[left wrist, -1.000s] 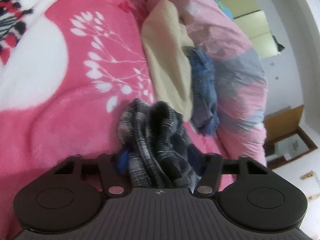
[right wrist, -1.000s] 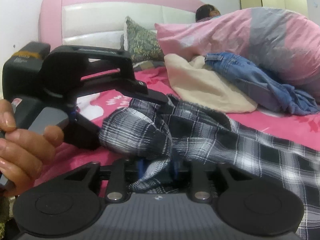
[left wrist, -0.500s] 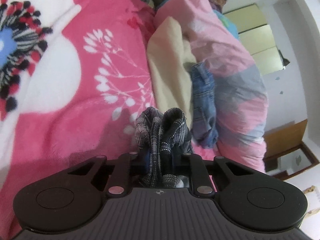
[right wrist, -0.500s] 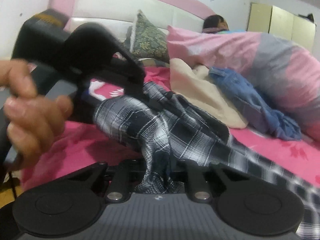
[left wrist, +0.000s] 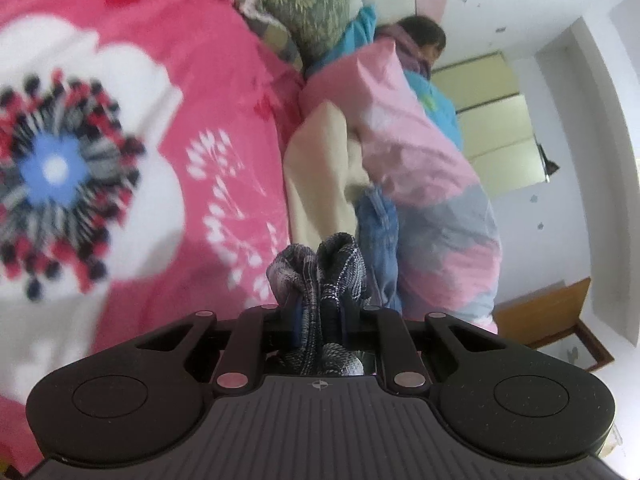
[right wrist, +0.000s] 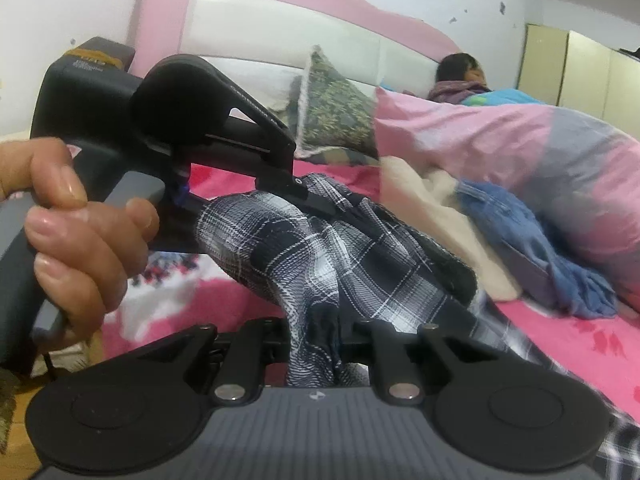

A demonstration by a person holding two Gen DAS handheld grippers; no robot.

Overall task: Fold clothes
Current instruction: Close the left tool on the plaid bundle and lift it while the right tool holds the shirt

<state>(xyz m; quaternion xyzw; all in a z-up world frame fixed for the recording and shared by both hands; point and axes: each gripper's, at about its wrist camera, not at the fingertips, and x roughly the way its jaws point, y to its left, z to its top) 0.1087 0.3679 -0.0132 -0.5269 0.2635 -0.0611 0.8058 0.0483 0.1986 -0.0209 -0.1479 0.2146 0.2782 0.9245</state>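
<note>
Plaid shirt (right wrist: 320,248) bunched and pinched by both the left gripper (left wrist: 320,316) and right gripper (right wrist: 314,336), above the pink floral blanket (left wrist: 224,92).

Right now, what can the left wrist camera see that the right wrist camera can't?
Only the left wrist view shows the big blue-centred flower printed on the pink blanket.

Only the right wrist view shows the hand that holds the left tongs, and the pink headboard.

Both show the plaid shirt, pinched by the left tongs and the right tongs, plus the blue jeans, the cream cloth and the green pillow.
</note>
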